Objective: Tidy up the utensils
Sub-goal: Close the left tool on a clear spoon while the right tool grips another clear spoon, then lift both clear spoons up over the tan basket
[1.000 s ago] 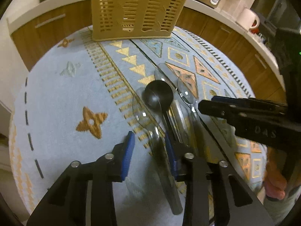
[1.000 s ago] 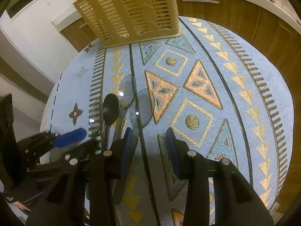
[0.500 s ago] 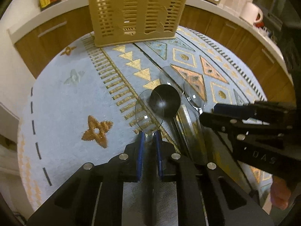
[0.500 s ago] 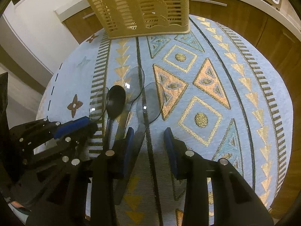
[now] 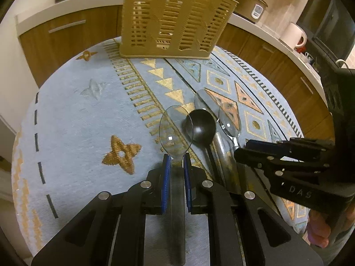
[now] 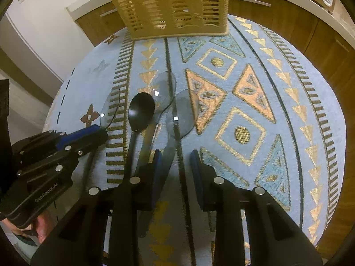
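Round table under a pale blue patterned cloth (image 5: 73,119) is filling both views. A tan slotted utensil basket (image 5: 175,20) is standing upright at the 12 o'clock edge of the cloth, well apart from the spoons.

Four spoons are lying side by side near the table's centre, bowls pointing toward 12 o'clock. The black spoon (image 5: 200,126) is sitting second from the left in the left wrist view, with two clear plastic spoons to its 3 o'clock side.

Left gripper (image 5: 176,161) is clamping the handle of the leftmost clear spoon (image 5: 175,130); both blue pads are pressing on the handle just below the bowl, whose rim is overlapping the black spoon's bowl at 3 o'clock.

Right gripper (image 6: 176,157) is closing, jaws not yet pinched. The handle of the rightmost clear spoon (image 6: 180,114) is running between them, beside the left pad; contact cannot be confirmed. A hand (image 6: 41,226) is showing at 8 o'clock.
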The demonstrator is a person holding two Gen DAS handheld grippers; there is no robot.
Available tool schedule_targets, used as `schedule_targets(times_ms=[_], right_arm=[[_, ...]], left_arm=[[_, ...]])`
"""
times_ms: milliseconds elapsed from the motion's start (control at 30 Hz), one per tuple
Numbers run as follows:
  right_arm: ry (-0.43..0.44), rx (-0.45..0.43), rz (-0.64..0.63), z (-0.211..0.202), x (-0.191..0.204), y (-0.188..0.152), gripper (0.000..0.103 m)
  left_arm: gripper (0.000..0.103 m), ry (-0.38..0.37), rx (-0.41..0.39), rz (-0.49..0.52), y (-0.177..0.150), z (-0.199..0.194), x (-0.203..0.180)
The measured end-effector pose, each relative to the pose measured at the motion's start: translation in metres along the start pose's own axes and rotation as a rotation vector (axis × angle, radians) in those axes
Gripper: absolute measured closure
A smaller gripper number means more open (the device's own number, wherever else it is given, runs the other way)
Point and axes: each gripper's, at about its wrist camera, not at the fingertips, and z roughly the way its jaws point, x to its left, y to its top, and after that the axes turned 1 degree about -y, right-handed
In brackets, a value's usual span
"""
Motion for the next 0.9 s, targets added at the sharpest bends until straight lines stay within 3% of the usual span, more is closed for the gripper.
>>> schedule_targets(times_ms=[267, 433, 600, 900], right_arm=[[-0.083, 0.047, -0.007, 0.010, 0.015, 0.019, 0.078], [-0.141, 0.091, -0.102, 0.015, 0.028, 0.024, 0.079], [-0.135, 0.091, -0.098, 0.014, 0.021, 0.024, 0.093], [-0.106, 0.060, -0.069, 0.005, 0.001, 0.016, 0.093]], left_arm=[[0.093, 0.003, -0.020, -0.009, 0.002, -0.005, 0.007], [0.093, 0.014, -0.042, 0.002, 0.005, -0.012, 0.007], [0.093, 0.018, -0.046, -0.003, 0.007, -0.013, 0.009], [0.093, 0.019, -0.065, -0.007, 0.013, -0.016, 0.009]])
